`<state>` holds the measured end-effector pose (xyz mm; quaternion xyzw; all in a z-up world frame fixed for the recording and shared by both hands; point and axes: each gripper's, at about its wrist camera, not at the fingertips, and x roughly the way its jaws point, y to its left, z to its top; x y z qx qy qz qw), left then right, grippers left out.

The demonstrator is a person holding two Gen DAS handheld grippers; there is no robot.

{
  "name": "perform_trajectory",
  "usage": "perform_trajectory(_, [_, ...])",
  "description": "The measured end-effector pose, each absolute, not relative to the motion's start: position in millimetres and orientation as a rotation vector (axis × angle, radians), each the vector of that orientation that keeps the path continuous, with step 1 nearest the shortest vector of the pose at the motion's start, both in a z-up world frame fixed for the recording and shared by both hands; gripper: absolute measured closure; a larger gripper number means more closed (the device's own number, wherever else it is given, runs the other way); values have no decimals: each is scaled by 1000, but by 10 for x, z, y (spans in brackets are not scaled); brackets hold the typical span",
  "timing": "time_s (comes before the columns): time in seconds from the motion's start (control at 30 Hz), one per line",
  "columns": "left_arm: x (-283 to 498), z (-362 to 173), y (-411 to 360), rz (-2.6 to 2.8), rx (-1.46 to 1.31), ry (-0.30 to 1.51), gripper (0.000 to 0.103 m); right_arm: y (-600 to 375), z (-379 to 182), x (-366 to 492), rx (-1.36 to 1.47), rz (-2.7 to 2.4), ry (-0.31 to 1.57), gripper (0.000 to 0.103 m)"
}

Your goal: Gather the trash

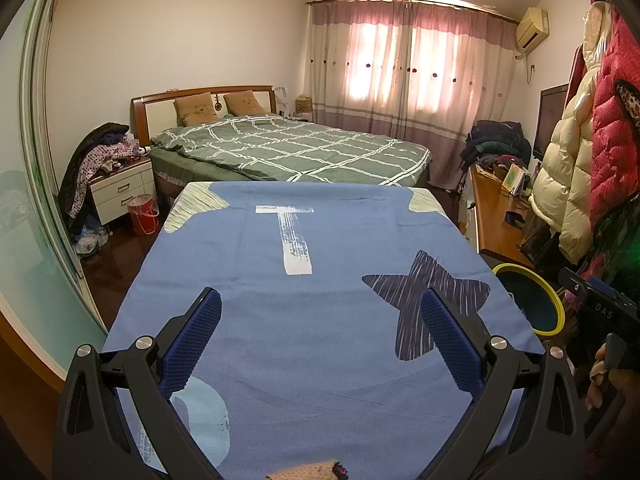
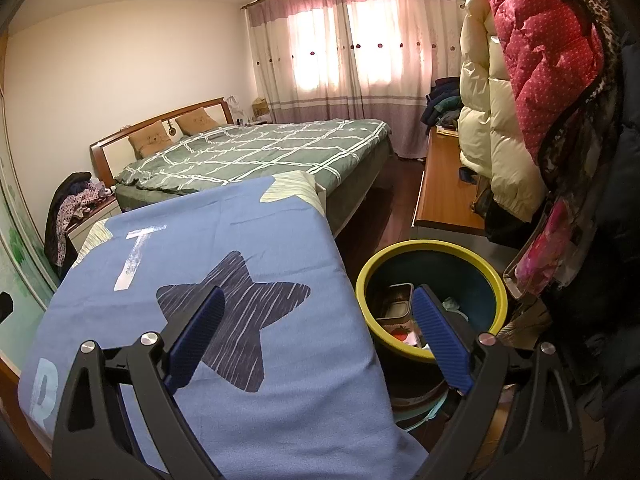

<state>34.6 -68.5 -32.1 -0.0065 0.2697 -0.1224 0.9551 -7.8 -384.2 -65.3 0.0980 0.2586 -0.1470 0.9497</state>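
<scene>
A round trash bin with a yellow-green rim (image 2: 430,248) stands on the floor right of a table covered by a blue cloth (image 2: 224,216). Inside it lie a brownish box (image 2: 396,300) and other scraps. My right gripper (image 2: 316,300) is open and empty, its right finger over the bin, its left finger over the cloth's dark star (image 2: 240,312). My left gripper (image 1: 320,300) is open and empty above the blue cloth (image 1: 320,240). The bin's rim (image 1: 554,300) shows at the right of the left wrist view. A small tan cloth item (image 1: 304,470) lies at the near edge.
A bed with a green checked cover (image 1: 288,148) stands beyond the table. A red bucket (image 1: 142,214) and a nightstand (image 1: 120,188) are at left. A wooden desk (image 2: 444,184) and hanging padded coats (image 2: 532,80) are at right.
</scene>
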Motion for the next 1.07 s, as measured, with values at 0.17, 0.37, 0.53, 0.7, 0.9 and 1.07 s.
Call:
perform_trajectory(0.17, [340,-321,-678,-249,-14,546,5,-3856,-661,-73,200,-298,527,13])
perform_trajectory(0.37, [353,-346,-665,-247,-16,550,5,-3850,-673,-66,199,-296,531,13])
perform_trajectory(0.53, [383,-384,-661,-244,-21,563,5,-3844,-673,-59,199,-297,532,13])
perform_trajectory(0.7, [417,-435,-641,-247,-31,578,5,-3832,-711,-28,197,-291,542,13])
perform_trajectory(0.9, [676,-526,-595,-243,-38,628,5,-3863,-749,190,215,-239,571,11])
perform_trajectory(1.07, [1323,-801,-496,-167,-14,698,5,-3727,-876,725,191,-175,615,7])
